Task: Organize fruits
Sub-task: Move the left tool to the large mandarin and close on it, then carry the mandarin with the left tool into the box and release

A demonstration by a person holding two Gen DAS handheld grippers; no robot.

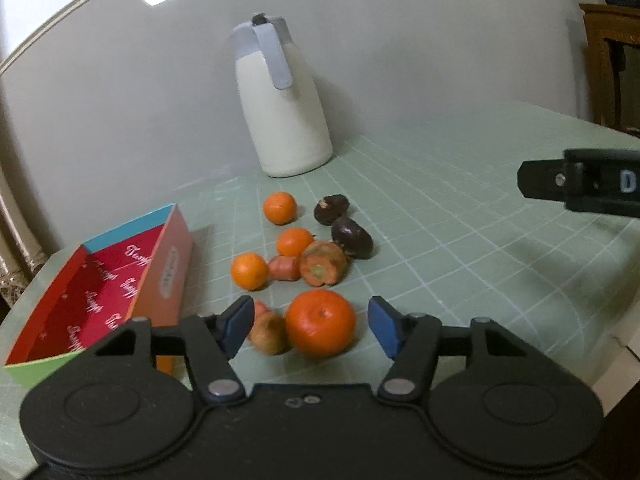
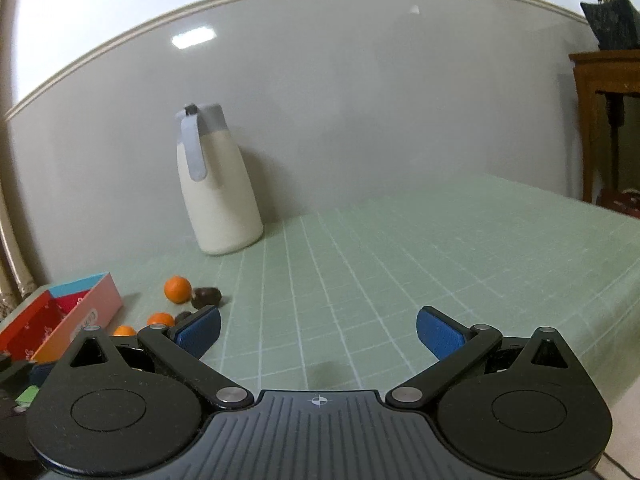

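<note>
My left gripper (image 1: 312, 326) is open, its blue pads either side of a large orange (image 1: 320, 323) and a brownish fruit (image 1: 269, 332) on the green mat. Beyond lie three small oranges (image 1: 280, 208), a cut carrot piece (image 1: 322, 263), a small pinkish piece (image 1: 285, 268) and two dark purple fruits (image 1: 351, 237). An open red box (image 1: 96, 292) stands to the left. My right gripper (image 2: 318, 334) is open and empty above bare mat; its side shows in the left wrist view (image 1: 580, 184). The right wrist view shows the fruits (image 2: 177, 289) and box (image 2: 76, 312) at far left.
A white thermos jug (image 1: 282, 108) with a grey handle stands at the back against the grey wall. The green grid mat (image 1: 460, 248) covers the table; its edge runs along the right. A wooden cabinet (image 1: 612, 64) stands at the far right.
</note>
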